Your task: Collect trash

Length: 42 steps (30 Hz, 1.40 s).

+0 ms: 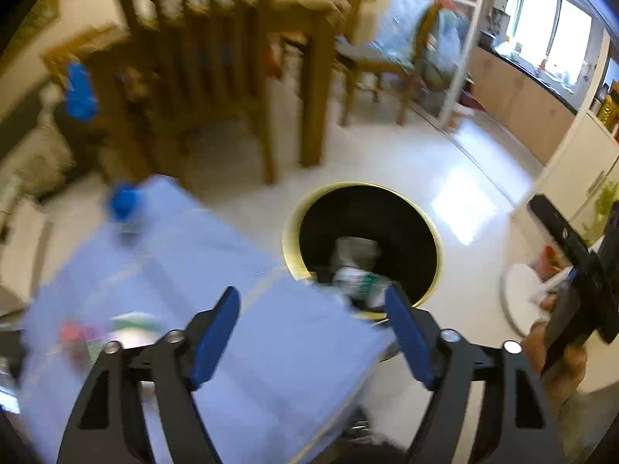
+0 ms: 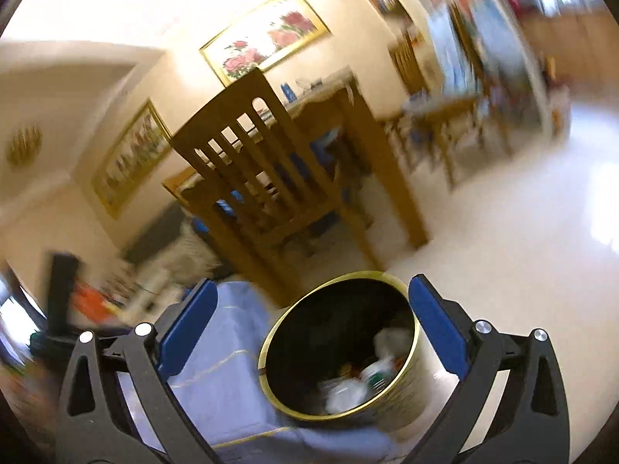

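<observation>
A round trash bin (image 1: 288,232) with a gold rim and dark inside stands on the floor beside a table under a light blue cloth (image 1: 216,270). Crumpled white and green trash (image 1: 361,276) lies in the bin; it also shows in the right wrist view (image 2: 367,379), inside the bin (image 2: 267,344). My left gripper (image 1: 313,309) is open and empty above the cloth's edge, near the bin. My right gripper (image 2: 309,301) is open and empty above the bin. Blurred items, one blue (image 1: 123,201), one red and green (image 1: 100,332), lie on the cloth.
A wooden chair (image 2: 263,170) and dining table (image 2: 348,104) stand behind the bin. A second chair (image 1: 390,58) stands further back near a glass partition. The right hand's tool (image 1: 568,270) shows at the right edge of the left wrist view. Pale floor (image 2: 522,239) stretches to the right.
</observation>
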Available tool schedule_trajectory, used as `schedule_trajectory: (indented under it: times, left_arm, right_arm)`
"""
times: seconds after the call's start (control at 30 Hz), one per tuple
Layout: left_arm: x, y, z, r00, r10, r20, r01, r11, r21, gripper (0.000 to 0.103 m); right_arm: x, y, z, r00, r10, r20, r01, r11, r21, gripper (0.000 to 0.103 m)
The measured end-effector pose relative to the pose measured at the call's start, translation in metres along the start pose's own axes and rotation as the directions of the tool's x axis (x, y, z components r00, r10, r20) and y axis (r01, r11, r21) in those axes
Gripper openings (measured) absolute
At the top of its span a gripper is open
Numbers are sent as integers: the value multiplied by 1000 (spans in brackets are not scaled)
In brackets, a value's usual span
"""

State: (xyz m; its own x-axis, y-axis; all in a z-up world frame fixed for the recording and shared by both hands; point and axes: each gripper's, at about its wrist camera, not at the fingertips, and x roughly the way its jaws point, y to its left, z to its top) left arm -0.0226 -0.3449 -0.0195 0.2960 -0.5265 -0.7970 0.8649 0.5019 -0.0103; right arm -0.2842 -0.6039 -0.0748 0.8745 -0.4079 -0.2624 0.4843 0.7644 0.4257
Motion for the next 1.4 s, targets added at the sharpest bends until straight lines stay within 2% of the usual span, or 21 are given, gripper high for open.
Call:
schedule_trajectory:
  times: [0.07, 0.1, 0.13, 0.17, 0.2, 0.23, 0.3, 0.33, 0.37, 0.4, 0.43, 0.5, 0.6, 0.7, 0.73, 0.83, 0.9, 0.93, 1.0, 1.1, 1.4]
  left_arm:
    - [-42, 31, -19, 996, 73, 51, -72, 997, -15, 87]
    - [-70, 55, -35, 987, 132, 86, -130, 991, -33, 89]
    - [-89, 71, -46, 976, 187, 110, -182, 982, -48, 92]
    - [-109, 89, -60, 955, 263, 134, -256, 964, -67, 94]
    - [-127, 107, -74, 926, 347, 149, -336, 937, -90, 96]
    - [-146, 130, -94, 882, 447, 153, -432, 894, -121, 96]
    - [-171, 167, -125, 811, 571, 130, -547, 817, -180, 96]
    - [-185, 192, -147, 774, 625, 101, -593, 771, -232, 96]
    - [-194, 209, -164, 756, 650, 76, -612, 742, -273, 96]
    - [-203, 226, -179, 745, 665, 52, -619, 719, -317, 96]
    - [-213, 245, -200, 743, 669, 27, -612, 695, -376, 96]
    - [-225, 269, -229, 748, 663, -4, -594, 667, -450, 96]
    - [-240, 289, -268, 740, 671, -37, -583, 614, -532, 96]
    - [-248, 300, -288, 747, 664, -38, -560, 597, -574, 96]
    - [-249, 302, -293, 750, 660, -37, -551, 593, -588, 96]
    - [-255, 306, -299, 752, 659, -27, -540, 592, -598, 96]
    - [-256, 308, -299, 751, 660, -14, -535, 595, -600, 96]
    - [-254, 310, -298, 753, 658, -12, -531, 597, -601, 96]
    - [-254, 313, -300, 759, 651, -5, -521, 603, -604, 96]
    - [-247, 316, -297, 770, 638, -4, -509, 611, -606, 96]
    - [-232, 321, -296, 787, 616, -23, -504, 621, -600, 96]
  right_arm:
    - [-10, 33, -1, 998, 29, 58, -26, 998, -55, 98]
    - [-12, 48, -4, 995, 69, 72, -64, 995, -70, 98]
    - [-8, 68, -6, 988, 150, 41, -146, 986, -84, 98]
    - [1, 83, -8, 978, 209, -19, -210, 974, -81, 98]
    - [17, 104, -12, 944, 306, -125, -314, 948, -54, 98]
    - [27, 118, -18, 918, 354, -180, -364, 931, -26, 98]
    - [35, 145, -30, 880, 423, -215, -430, 903, 17, 98]
    - [40, 167, -41, 844, 480, -240, -484, 874, 45, 98]
    - [44, 180, -46, 820, 509, -262, -513, 856, 58, 98]
    - [49, 202, -57, 786, 539, -302, -544, 836, 77, 98]
    - [52, 215, -62, 768, 553, -324, -557, 826, 90, 98]
    - [58, 250, -78, 698, 606, -383, -605, 784, 139, 98]
    - [61, 290, -93, 654, 607, -451, -620, 772, 140, 98]
    - [56, 318, -101, 659, 589, -468, -623, 776, 98, 98]
    - [53, 325, -105, 667, 575, -474, -622, 780, 70, 98]
    - [46, 338, -114, 683, 549, -482, -624, 781, 6, 98]
    - [45, 348, -120, 704, 514, -490, -613, 788, -55, 98]
    - [43, 349, -122, 705, 504, -499, -611, 789, -67, 98]
    - [41, 347, -129, 695, 494, -522, -610, 790, -64, 98]
    - [49, 345, -138, 668, 482, -567, -612, 790, -49, 98]
    - [52, 343, -153, 659, 450, -603, -614, 784, -87, 98]
